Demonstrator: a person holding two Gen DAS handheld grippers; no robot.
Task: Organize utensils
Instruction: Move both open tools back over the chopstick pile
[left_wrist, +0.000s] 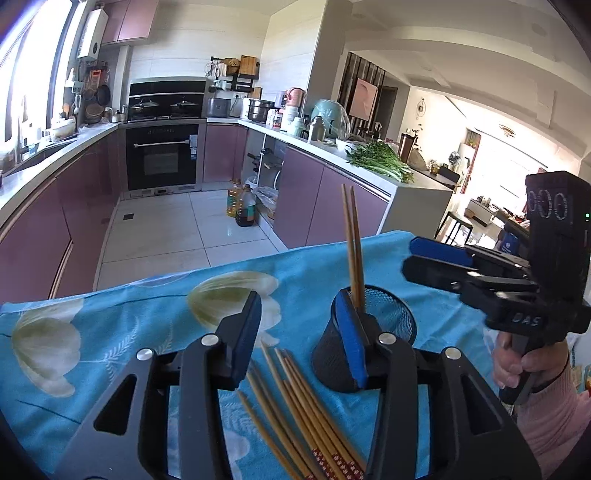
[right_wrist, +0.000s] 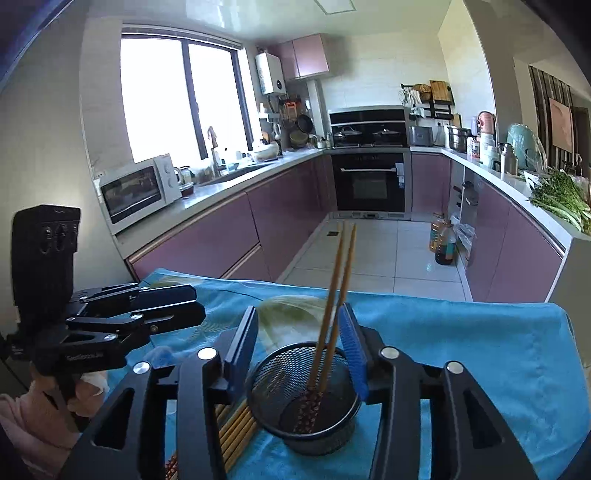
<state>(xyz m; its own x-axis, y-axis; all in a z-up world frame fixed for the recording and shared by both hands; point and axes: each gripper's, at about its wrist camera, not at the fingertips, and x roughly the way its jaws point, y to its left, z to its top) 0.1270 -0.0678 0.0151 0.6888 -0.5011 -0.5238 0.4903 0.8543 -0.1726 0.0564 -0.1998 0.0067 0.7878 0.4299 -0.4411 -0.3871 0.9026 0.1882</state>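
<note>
On blue tablecloth, mesh cup, loose chopsticks.

The right tool bears embossed letters "DAS".

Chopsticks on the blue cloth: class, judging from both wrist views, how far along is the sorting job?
Done: two chopsticks stand in the mesh cup. In hand: nothing; the left gripper and right gripper both have open jaws, the right gripper's either side of the cup. Left: the loose chopsticks lying on the cloth beside the cup.
</note>
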